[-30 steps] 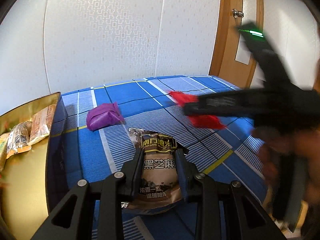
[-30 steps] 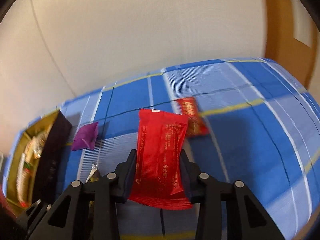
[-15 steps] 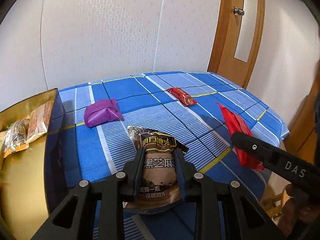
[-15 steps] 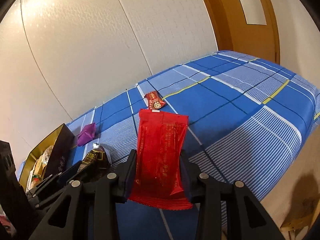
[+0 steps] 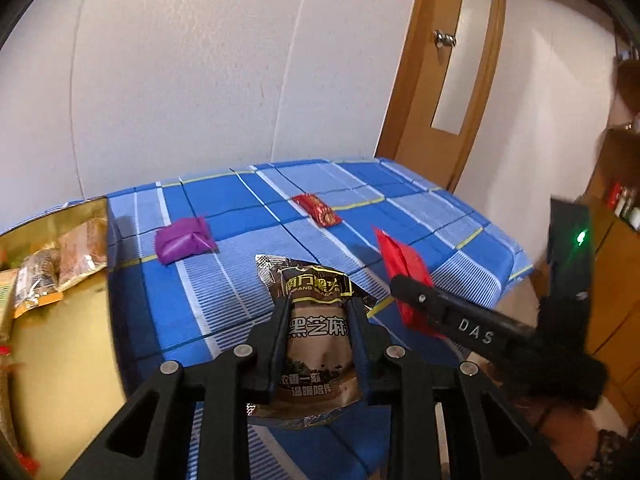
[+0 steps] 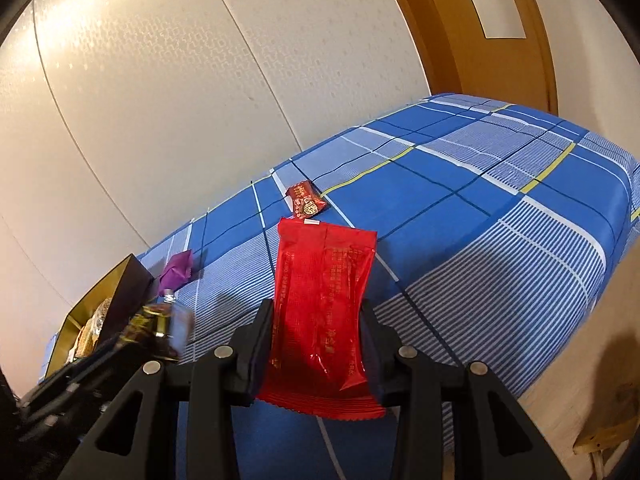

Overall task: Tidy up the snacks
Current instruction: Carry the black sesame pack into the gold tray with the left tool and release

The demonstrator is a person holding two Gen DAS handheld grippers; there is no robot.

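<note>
My left gripper (image 5: 318,312) is shut on a brown sesame snack packet (image 5: 316,332) and holds it above the near edge of the blue checked table (image 5: 224,200). My right gripper (image 6: 318,320) is shut on a red snack packet (image 6: 324,300), held above the table's near right side. The red packet also shows in the left wrist view (image 5: 404,268), to the right of my left gripper. A purple packet (image 5: 182,240) and a small red packet (image 5: 318,209) lie on the table. A gold box (image 5: 56,320) at the left holds several packets.
The white wall stands behind the table and a wooden door (image 5: 440,80) is at the back right. A wooden cabinet (image 5: 616,280) stands at the far right. The table's right edge (image 6: 600,280) drops to the floor.
My right gripper with the red packet has pulled back from over the table's middle to the near right side. My left gripper has lifted slightly with the brown packet.
</note>
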